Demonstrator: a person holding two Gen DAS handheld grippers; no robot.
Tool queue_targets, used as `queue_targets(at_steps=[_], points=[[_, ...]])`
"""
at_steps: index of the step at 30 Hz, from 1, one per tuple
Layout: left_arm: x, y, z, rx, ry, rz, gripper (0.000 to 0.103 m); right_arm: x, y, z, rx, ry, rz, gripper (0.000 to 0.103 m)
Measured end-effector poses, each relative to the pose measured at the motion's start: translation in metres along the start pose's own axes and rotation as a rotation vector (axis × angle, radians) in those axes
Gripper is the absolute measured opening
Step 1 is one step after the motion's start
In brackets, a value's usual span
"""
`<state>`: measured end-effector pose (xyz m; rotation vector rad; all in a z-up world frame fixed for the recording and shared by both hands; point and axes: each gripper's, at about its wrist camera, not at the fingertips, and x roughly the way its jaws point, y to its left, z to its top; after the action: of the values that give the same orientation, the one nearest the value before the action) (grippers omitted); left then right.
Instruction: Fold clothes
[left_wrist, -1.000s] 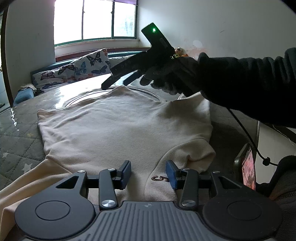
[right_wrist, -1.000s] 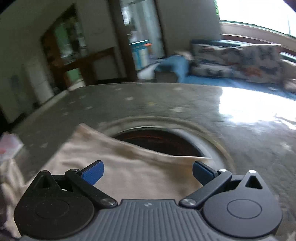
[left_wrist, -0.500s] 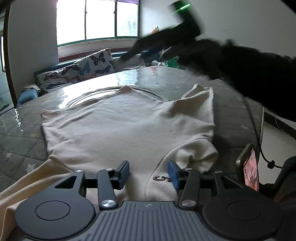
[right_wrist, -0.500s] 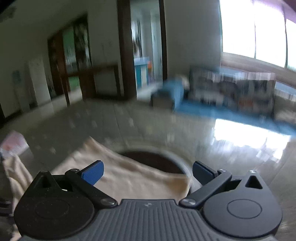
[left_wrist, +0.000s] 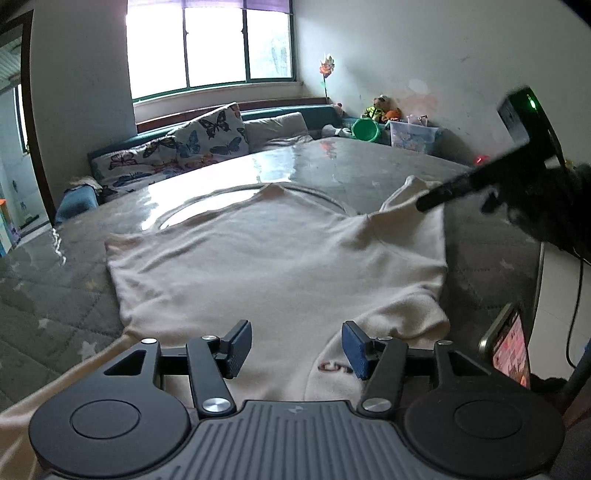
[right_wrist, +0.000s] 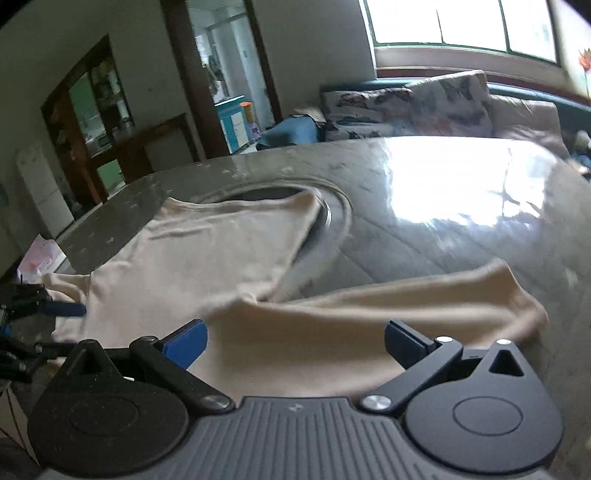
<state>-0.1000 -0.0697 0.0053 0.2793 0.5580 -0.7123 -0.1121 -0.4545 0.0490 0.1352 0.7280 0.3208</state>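
1. Right now the left tongs (left_wrist: 296, 349) sit at the bottom middle of the left wrist view, with the two blue pads apart and nothing between them. They hang just over the near part of the shirt (left_wrist: 273, 266); whether they touch it is hard to tell.
2. The right tongs (right_wrist: 295, 343) sit at the bottom of the right wrist view, spread wide apart and holding nothing. A long sleeve (right_wrist: 424, 306) of the shirt lies under them.
3. In the left wrist view the right tongs (left_wrist: 439, 197) come in from the right edge, dark and blurry, with their tip over the far sleeve. A gloved hand (left_wrist: 543, 210) holds them, partly cut off by the frame.
4. At the left edge of the right wrist view, a bit of the left tongs (right_wrist: 66, 309) shows, mostly cut off.
5. The right wrist view is blurry, so small things are hard to read. A small dark red mark (left_wrist: 334, 366) on the shirt is half hidden by the left pad.
6. The shirt is cream and lies spread out flat on the gray worktop (left_wrist: 44, 295), in the middle of the left wrist view. Its far edge lies over a round ring (right_wrist: 340, 218) in the worktop.
7. A phone (left_wrist: 509, 350) stands at the lower right, cut off.
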Motion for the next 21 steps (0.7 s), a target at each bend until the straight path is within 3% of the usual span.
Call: queue_targets(at_steps=[6,12,16,18,21], points=[[0.009,-0.012,0.026,0.003,-0.031,-0.039,0.058,0.003,-0.011,0.013,0.042,-0.039,0.054,0.103],[0.040,-0.040,0.045,0.072,-0.006,-0.163,0.056,0.024,-0.020,0.015,0.117,0.001,0.095,0.103],[0.061,-0.054,0.050,0.109,0.038,-0.250,0.024,0.038,-0.025,0.019,0.156,0.014,0.108,0.103],[0.071,-0.061,0.053,0.128,0.059,-0.293,0.016,0.046,-0.027,0.023,0.169,0.017,0.111,0.103],[0.082,-0.068,0.055,0.153,0.082,-0.345,0.015,0.055,-0.029,0.027,0.180,0.018,0.107,0.103]])
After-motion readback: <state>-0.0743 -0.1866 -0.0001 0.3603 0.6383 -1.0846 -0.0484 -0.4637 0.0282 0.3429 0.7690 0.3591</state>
